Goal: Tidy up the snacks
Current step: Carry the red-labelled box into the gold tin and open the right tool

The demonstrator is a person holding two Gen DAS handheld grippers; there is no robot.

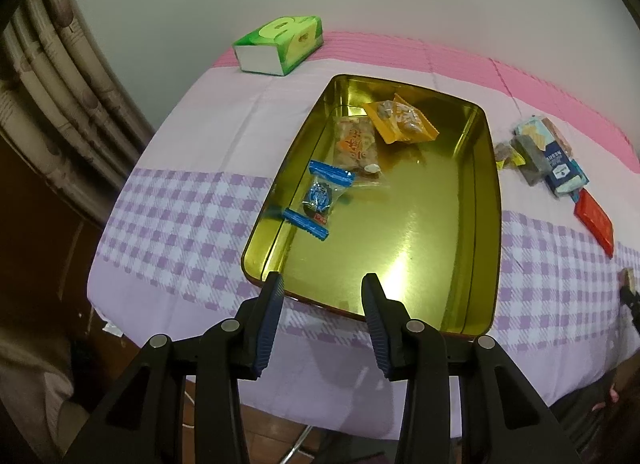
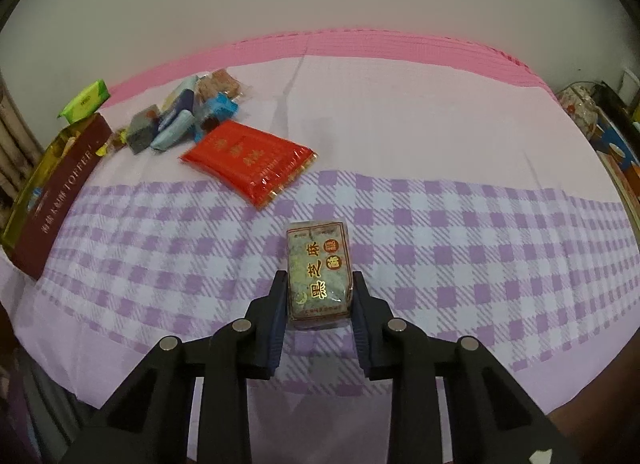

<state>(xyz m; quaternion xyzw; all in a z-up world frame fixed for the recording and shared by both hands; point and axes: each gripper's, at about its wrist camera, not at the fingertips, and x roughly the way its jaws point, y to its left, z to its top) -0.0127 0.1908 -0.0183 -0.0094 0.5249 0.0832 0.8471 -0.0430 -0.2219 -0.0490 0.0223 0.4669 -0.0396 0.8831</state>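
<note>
Directly ahead of the left gripper (image 1: 322, 284), in the left wrist view, lies the open gold-lined rectangular tin (image 1: 486, 200), its near rim just beyond the blue-padded fingertips and its long axis running away from them. That gripper's jaws stand wide apart and hold nothing. Inside the tin, toward its left wall, sit a clear candy wrapper with blue ends (image 1: 322, 200), a clear pack with orange print (image 1: 354, 142) and an orange sachet (image 1: 402, 118) toward the far end; the right half of the tin floor is bare. Right of the tin, on the lilac checked cloth (image 1: 180, 200), a heap of small mixed snack packs (image 1: 544, 156) and a flat red packet (image 1: 596, 220) wait. In the right wrist view, the right gripper (image 2: 319, 284) is closed around a small brown block-shaped snack with gold characters (image 2: 318, 264), gripped across its short sides so its long axis points forward. From this gripper the tin, seen as a maroon wall lettered TOFFEE (image 2: 60, 200), lies far to the left, past the red packet (image 2: 248, 158). By my judgement the coming move is a leftward carry toward the tin's bare half.
</note>
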